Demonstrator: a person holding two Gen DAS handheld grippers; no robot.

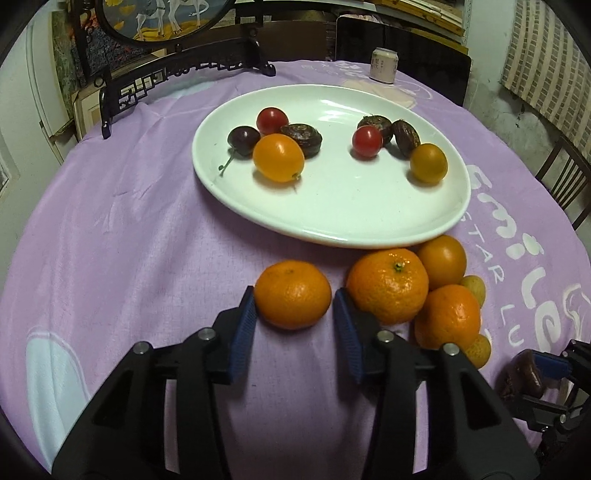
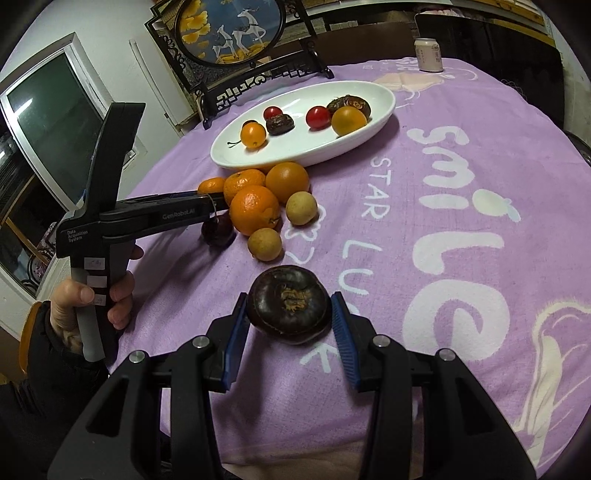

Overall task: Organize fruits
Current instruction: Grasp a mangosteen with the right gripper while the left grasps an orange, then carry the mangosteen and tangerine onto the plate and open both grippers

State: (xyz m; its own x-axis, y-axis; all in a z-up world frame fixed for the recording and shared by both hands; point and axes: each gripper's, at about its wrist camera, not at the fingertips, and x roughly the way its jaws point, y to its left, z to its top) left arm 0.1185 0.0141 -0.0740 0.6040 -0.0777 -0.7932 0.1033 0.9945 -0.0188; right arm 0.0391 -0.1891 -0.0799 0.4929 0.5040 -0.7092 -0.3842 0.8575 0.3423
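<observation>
A white oval plate [image 1: 332, 218] holds cherry tomatoes, kumquats, dark chestnuts and a cherry. My left gripper [image 1: 293, 299] is open around a small tangerine [image 1: 293, 293] on the purple cloth; the left pad touches it, the right pad stands just apart. More tangerines [image 1: 388, 284] and small yellow fruits [image 1: 474, 288] lie to its right. My right gripper [image 2: 289, 308] is open around a dark water chestnut [image 2: 289, 304] on the cloth; it also shows in the left wrist view [image 1: 522, 373]. The left gripper shows in the right wrist view [image 2: 207, 195] among the tangerines [image 2: 255, 208].
A dark cherry [image 2: 218, 229] lies under the left gripper's arm. A framed deer ornament on a black stand [image 2: 236, 33] and a can [image 2: 428, 53] stand at the table's far side. A chair [image 1: 565, 177] is at the right.
</observation>
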